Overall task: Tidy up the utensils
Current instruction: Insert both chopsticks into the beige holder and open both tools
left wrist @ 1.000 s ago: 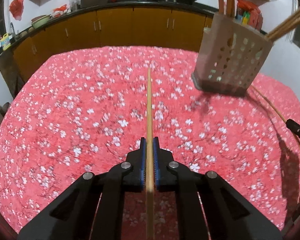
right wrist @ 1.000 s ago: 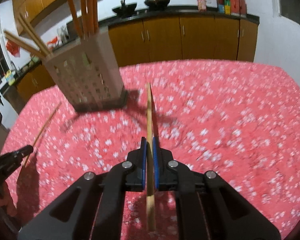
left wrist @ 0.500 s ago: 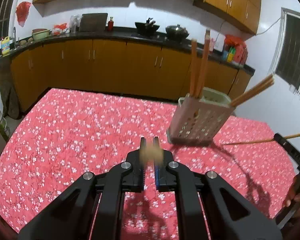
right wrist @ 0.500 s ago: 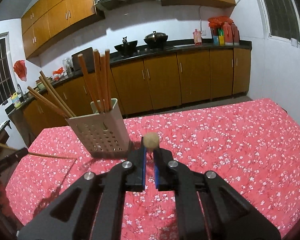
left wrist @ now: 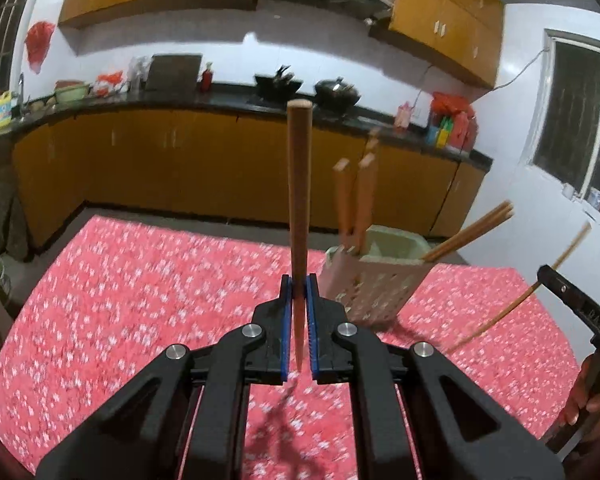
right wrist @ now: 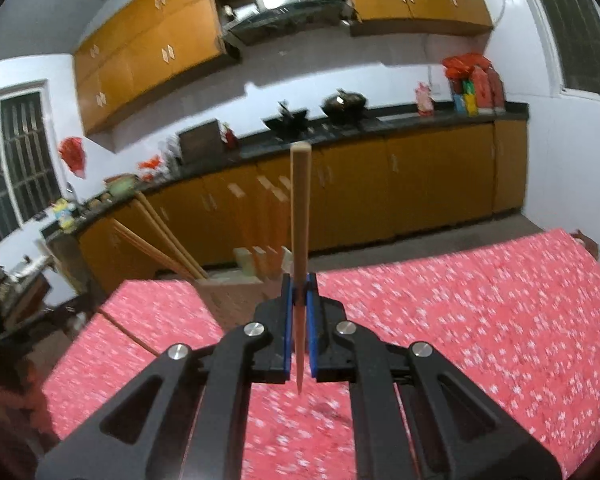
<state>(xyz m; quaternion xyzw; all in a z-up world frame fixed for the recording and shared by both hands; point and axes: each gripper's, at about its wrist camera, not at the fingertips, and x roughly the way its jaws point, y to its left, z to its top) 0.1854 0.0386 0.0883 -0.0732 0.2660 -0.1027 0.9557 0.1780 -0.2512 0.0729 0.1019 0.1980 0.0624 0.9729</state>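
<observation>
Behind both clamped chopsticks the holder (left wrist: 374, 280) is blurry; left gripper (left wrist: 299, 300) and right gripper (right wrist: 299, 300) now sit higher than before.

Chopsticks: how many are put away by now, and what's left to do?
Done: several chopsticks stand in the holder. In hand: the left gripper and right gripper each clamp one chopstick. Left: dropping both in; no others show on the tablecloth.

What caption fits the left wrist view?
Left gripper clamps a chopstick above the floral tablecloth, beside the chopstick holder.
</observation>
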